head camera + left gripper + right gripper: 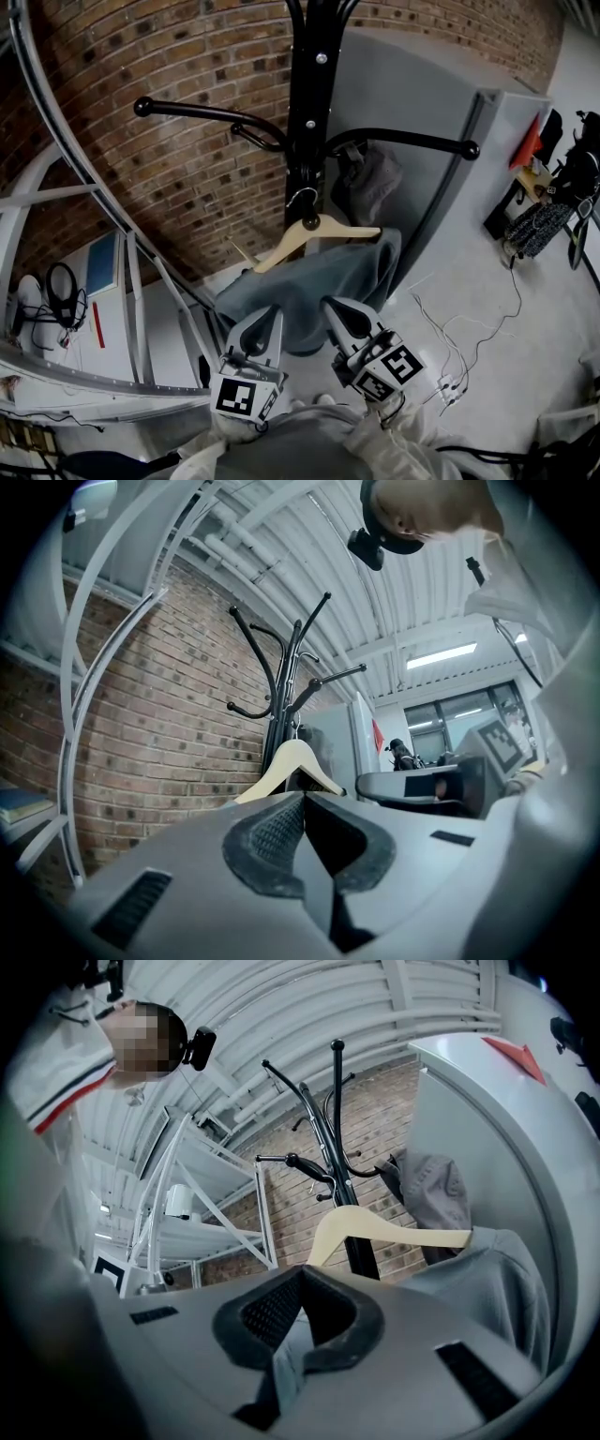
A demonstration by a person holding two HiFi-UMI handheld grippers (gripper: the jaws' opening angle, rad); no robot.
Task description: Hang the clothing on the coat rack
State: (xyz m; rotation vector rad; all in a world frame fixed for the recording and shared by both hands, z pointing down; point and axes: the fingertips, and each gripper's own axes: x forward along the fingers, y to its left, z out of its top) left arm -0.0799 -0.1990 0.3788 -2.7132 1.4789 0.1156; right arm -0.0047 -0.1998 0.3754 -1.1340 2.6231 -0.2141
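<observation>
Brick wall (187, 169) bkgd. Hanger (314, 234) hooked on rack (305, 112), garment (319, 281) half on. R tool (336, 309) pinches garment; L tool (270, 314) closed, empty. Next, prob.: drape cloth over hanger's bare arm.

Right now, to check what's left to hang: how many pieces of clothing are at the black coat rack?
2. A blue-grey garment hangs off the pale wooden hanger; a darker grey garment hangs under an arm of the black coat rack. More could be hidden behind.

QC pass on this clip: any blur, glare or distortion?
Head view: fisheye bows the brick wall, focus sharp. Left gripper view: ceiling light blown out, dark vignette at corners. Right gripper view: wooden hanger crisp, mosaic patch upper left.
</observation>
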